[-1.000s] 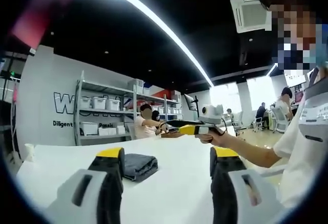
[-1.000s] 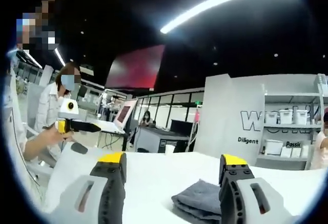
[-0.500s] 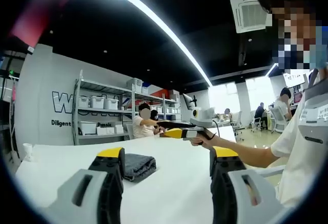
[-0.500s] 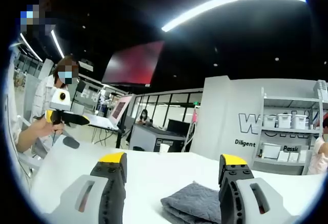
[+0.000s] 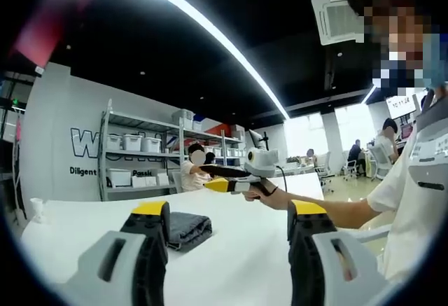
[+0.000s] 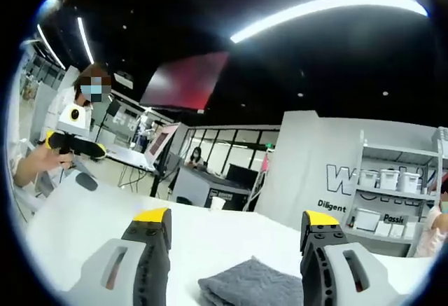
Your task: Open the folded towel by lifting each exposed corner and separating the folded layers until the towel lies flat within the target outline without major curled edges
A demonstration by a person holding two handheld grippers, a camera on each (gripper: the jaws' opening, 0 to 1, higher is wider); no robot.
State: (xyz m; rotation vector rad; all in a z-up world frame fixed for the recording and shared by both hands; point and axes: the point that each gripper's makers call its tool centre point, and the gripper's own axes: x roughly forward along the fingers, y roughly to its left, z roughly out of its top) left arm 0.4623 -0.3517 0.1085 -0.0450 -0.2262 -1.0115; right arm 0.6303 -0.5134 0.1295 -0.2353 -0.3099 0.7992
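Note:
A folded dark grey towel (image 5: 187, 226) lies on the white table (image 5: 238, 250), just right of my left gripper's left jaw. My left gripper (image 5: 227, 229) is open, held above the table short of the towel. The right gripper (image 5: 217, 182) reaches in from the right, held in a hand, above and beyond the towel. In the right gripper view the towel (image 6: 248, 288) lies low between the jaws of my open right gripper (image 6: 238, 239), nothing between them. The left gripper (image 6: 70, 141) shows at far left in a hand.
A small white cup (image 6: 218, 202) stands at the table's far edge. Shelving with white bins (image 5: 143, 155) lines the back wall. A person (image 5: 192, 169) sits behind the table. The holder's white sleeve (image 5: 413, 201) fills the right side.
The right gripper has moved left over the table toward the towel. In the right gripper view the picture has shifted, with the towel now lower and more central between the jaws.

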